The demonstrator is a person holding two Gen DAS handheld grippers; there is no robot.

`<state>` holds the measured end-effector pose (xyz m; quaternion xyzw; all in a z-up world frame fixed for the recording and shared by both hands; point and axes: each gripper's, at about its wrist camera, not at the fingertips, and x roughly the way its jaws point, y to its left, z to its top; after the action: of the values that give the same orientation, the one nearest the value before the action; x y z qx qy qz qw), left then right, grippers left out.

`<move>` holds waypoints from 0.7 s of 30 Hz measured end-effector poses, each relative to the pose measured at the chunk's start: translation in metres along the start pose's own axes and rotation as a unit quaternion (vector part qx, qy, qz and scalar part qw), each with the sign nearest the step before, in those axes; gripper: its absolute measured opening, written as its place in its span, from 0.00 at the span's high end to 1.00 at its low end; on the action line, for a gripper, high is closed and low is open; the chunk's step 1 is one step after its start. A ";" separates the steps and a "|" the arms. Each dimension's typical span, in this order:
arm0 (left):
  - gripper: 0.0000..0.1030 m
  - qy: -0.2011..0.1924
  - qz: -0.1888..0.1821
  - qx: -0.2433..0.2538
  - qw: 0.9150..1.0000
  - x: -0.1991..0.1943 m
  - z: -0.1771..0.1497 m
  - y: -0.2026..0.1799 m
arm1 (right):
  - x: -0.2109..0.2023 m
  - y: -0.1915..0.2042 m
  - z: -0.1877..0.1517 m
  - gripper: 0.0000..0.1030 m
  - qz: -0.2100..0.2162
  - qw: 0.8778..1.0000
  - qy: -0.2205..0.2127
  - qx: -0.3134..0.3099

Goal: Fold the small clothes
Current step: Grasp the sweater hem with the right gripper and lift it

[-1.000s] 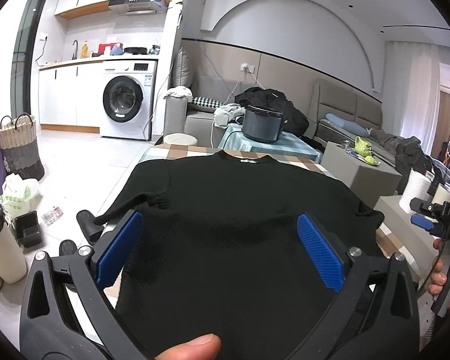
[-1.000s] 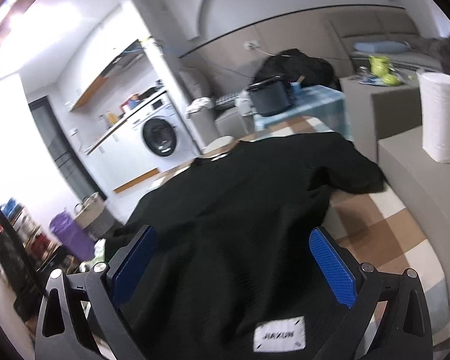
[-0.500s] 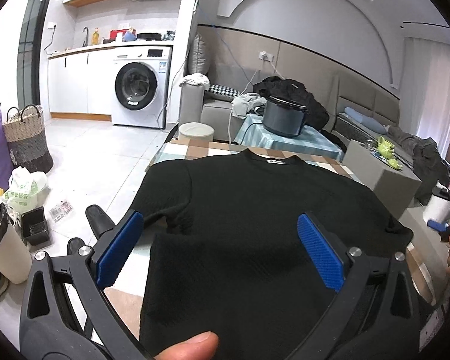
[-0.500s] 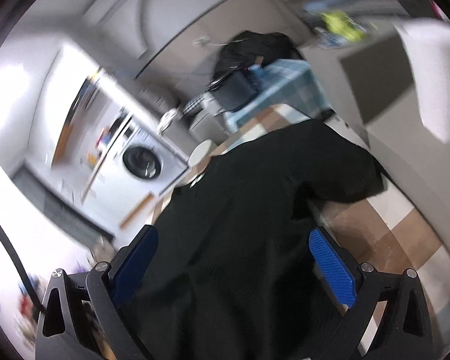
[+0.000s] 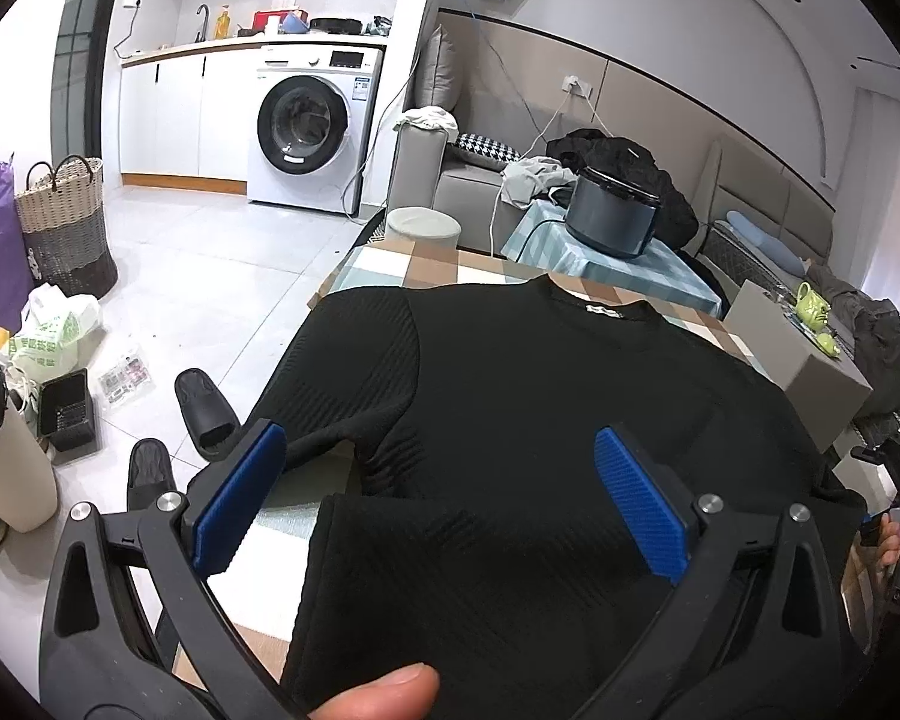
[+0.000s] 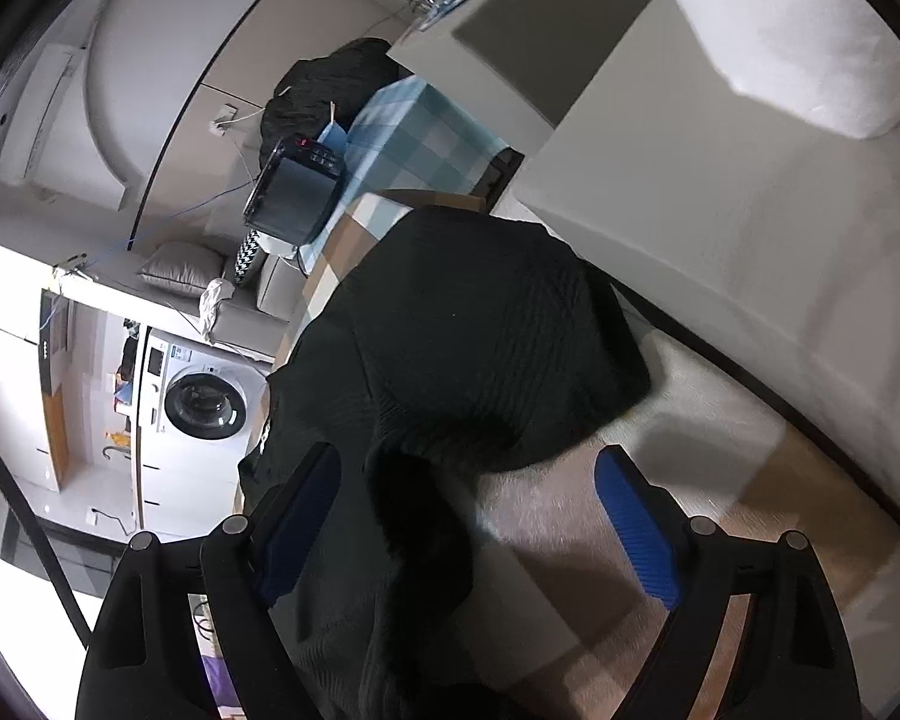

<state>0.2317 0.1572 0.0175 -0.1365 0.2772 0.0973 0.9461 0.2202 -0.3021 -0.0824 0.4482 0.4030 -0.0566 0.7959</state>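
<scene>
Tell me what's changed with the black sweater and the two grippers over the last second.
Both grippers pulled back toward the hem of the black sweater. The right gripper rolled sideways and its jaws are closing, with cloth between them. The left gripper stayed open; the sweater stayed flat.

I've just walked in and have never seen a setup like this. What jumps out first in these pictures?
A black ribbed knit top lies spread over a checked tablecloth, filling the middle of both views. Framing it up close are blue-padded black claws, the left claw open over the near hem and the right claw closing beside a sleeve. Behind stands a white front-loading washing machine.
</scene>
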 end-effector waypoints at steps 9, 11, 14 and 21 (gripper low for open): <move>0.01 0.007 0.008 0.009 1.000 0.017 -0.011 -0.001 | 0.017 0.014 0.006 0.17 -0.029 0.999 -0.014 -0.028; 0.01 0.011 0.007 0.007 1.000 0.018 -0.013 0.000 | 0.020 0.019 0.009 0.28 -0.052 0.998 -0.018 -0.044; 0.01 0.016 0.005 0.005 1.000 0.023 -0.016 0.001 | 0.027 0.024 0.012 0.56 -0.098 0.992 -0.030 -0.073; 0.01 0.016 0.004 0.005 1.000 0.022 -0.019 0.001 | 0.031 0.030 0.016 0.93 -0.135 0.983 -0.053 -0.114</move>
<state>0.2403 0.1549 -0.0103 -0.1318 0.2931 0.0977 0.9419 0.2637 -0.2879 -0.0795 0.2924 0.4206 -0.1411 0.8472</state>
